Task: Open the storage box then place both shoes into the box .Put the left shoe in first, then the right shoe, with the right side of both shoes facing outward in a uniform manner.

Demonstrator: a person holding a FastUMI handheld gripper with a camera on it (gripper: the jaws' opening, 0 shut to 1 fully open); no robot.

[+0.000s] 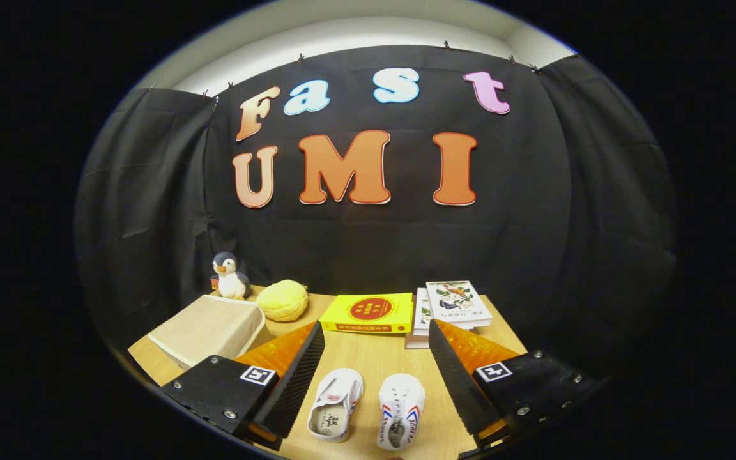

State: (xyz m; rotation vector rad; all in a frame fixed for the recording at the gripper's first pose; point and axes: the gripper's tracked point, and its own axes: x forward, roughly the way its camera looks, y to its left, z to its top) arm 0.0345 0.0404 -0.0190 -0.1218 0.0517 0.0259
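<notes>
Left of your fingers sits the storage box (208,329), lid down, with a penguin toy (230,276) and yellow plush (283,300) behind it. Your gripper (375,332) hangs wide open, gripping nothing; both shoes (367,409) lie side by side on the table (374,361) between the fingers. Books (454,305) rest beyond, rightward.

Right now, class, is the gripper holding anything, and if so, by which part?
Nothing is held. The gripper has its fingers spread wide open above the table, with both white shoes lying untouched between them.
</notes>
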